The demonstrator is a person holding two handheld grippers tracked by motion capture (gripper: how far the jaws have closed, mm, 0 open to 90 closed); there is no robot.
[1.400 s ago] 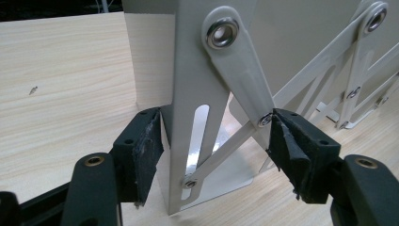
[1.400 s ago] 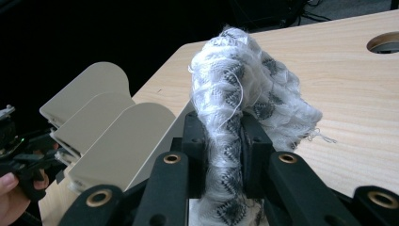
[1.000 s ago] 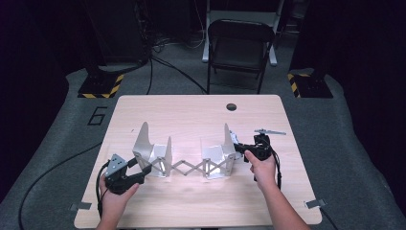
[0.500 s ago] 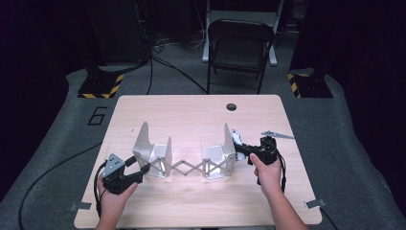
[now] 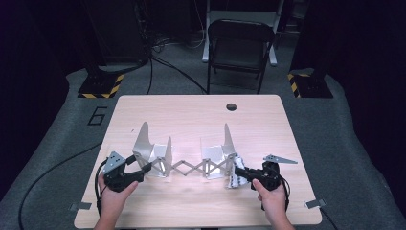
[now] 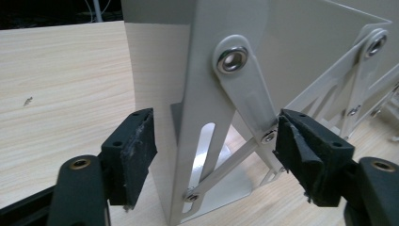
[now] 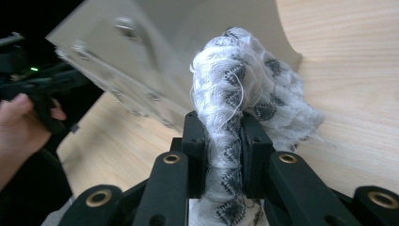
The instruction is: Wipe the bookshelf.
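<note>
Item: extending metal rack [image 5: 184, 160], standing mid-table [image 5: 191, 115]. I am keeping my left gripper [image 6: 214, 155] astride its left end plate; the jaws have just been opening and are standing wide, pads clear of the metal, plate's top cut off. My right gripper [image 7: 223, 141] is pinching a white-and-black knitted cloth [image 7: 244, 89], which is hiding the rack's right end behind it.

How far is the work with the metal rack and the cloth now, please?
Looks done: the metal rack stands stretched out on the table. In hand: the right gripper pinches the cloth beside the rack's right end; the left gripper has just been opening around the left end. Left: apparently wiping or placing.
</note>
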